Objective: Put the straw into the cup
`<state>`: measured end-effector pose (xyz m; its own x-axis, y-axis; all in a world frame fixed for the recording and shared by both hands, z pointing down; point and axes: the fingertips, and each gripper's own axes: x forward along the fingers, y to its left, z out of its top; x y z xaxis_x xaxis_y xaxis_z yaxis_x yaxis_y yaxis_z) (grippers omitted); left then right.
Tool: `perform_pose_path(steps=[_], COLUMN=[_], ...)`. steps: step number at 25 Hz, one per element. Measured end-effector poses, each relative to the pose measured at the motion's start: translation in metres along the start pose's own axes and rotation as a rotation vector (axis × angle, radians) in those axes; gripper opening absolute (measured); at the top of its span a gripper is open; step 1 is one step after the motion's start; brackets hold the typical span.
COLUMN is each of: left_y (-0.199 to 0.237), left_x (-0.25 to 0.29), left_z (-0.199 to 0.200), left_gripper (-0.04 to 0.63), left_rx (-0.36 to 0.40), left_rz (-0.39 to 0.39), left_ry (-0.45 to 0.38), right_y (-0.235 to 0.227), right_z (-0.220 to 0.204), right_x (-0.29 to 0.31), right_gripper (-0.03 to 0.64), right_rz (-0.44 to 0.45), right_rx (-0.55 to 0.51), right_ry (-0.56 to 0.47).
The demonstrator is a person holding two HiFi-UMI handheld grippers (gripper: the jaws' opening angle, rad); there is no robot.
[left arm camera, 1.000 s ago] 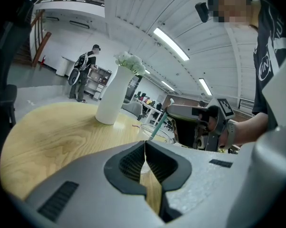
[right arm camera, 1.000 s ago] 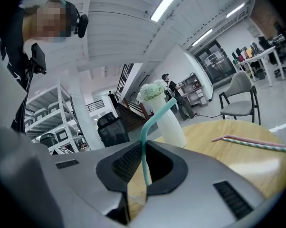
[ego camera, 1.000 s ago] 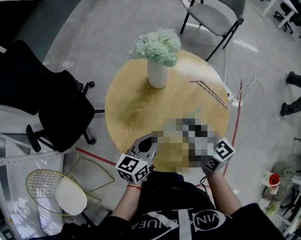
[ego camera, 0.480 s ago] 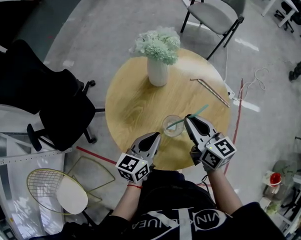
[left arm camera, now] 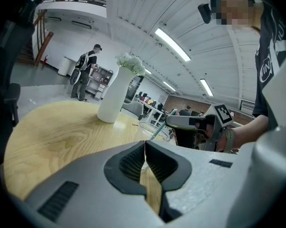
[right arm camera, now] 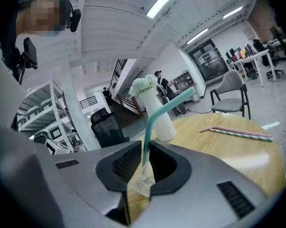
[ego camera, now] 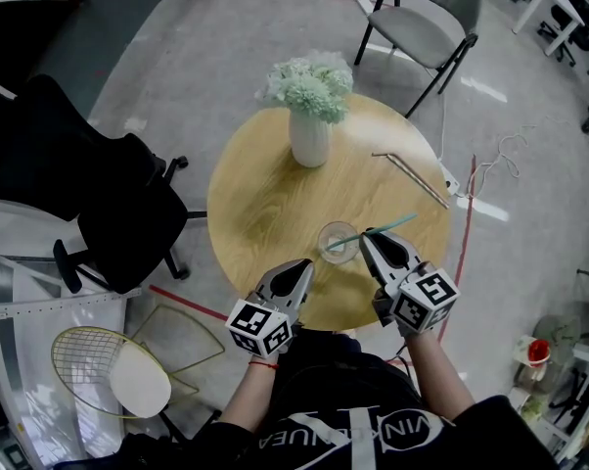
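A clear glass cup (ego camera: 337,245) stands on the round wooden table (ego camera: 260,204), near its front edge. My right gripper (ego camera: 367,234) is shut on a teal straw (ego camera: 394,224). The straw slants low, its left end at the cup's mouth and its free end pointing right. In the right gripper view the straw (right arm camera: 167,104) rises bent from between the closed fingers. My left gripper (ego camera: 303,266) hangs just left of the cup, shut and empty. Ahead of it in the left gripper view are the cup (left arm camera: 157,128) and the right gripper (left arm camera: 186,122).
A white vase (ego camera: 309,140) of pale green flowers stands at the table's far side. Two spare straws (ego camera: 418,183) lie at the right edge. A grey chair (ego camera: 424,23) stands behind, a black office chair (ego camera: 109,204) to the left, a cable (ego camera: 463,233) on the floor.
The straw has tipped flatter, its free end dropping to the right while its left end stays at the cup. The left gripper has barely moved.
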<state>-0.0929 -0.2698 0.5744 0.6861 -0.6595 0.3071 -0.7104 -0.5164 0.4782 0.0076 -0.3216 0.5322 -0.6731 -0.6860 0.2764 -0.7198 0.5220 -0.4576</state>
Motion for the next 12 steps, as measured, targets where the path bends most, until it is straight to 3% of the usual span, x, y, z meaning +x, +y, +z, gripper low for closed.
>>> perform_pose_path(steps=[12], left_y=[-0.008], left_x=[-0.003], left_z=[-0.002], left_gripper=[0.012], left_rx=[-0.004], left_rz=[-0.003], left_ry=[-0.006], right_y=[0.002], right_z=[-0.015], right_x=[-0.008], right_gripper=[0.061], right_rz=[-0.004], right_rx=[0.007], right_ry=[0.052])
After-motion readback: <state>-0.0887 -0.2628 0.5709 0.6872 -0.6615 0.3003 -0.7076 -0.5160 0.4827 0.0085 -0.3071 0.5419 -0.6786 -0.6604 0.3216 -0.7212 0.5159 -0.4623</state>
